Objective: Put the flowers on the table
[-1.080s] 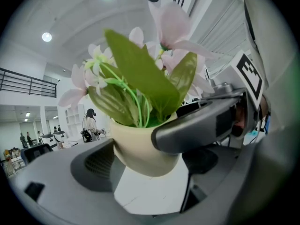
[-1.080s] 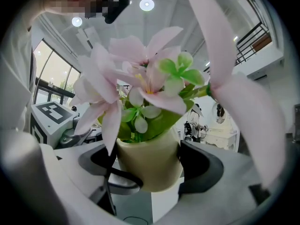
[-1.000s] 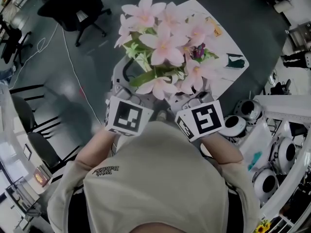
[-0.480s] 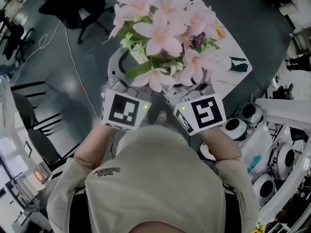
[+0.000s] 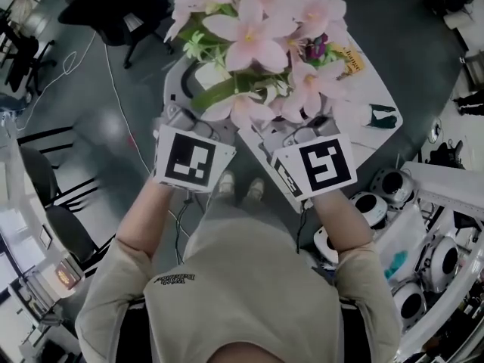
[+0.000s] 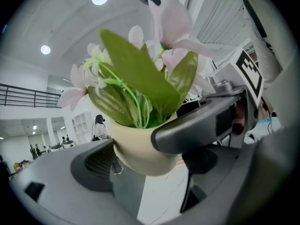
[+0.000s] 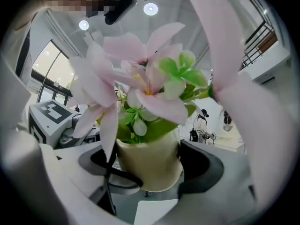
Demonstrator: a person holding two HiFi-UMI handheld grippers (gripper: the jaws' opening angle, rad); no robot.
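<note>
A bunch of pink artificial flowers (image 5: 253, 40) with green leaves stands in a cream pot (image 6: 138, 149), held in the air between both grippers. My left gripper (image 5: 189, 119) is shut on the pot's left side, and my right gripper (image 5: 299, 131) is shut on its right side. In the right gripper view the pot (image 7: 150, 165) sits between the dark jaws, with blooms filling the view above. In the head view the petals hide the pot. The white table (image 5: 374, 85) lies below and to the right of the flowers.
A dark green object (image 5: 383, 116) and a yellow tag (image 5: 351, 59) lie on the table. A black office chair (image 5: 113, 6) and a floor cable (image 5: 113, 78) are at the upper left. White round devices (image 5: 378, 187) crowd the right side.
Both grippers and the flowers have moved forward, up the head view. The table has shifted right and down in the picture. Both grips look the same.
</note>
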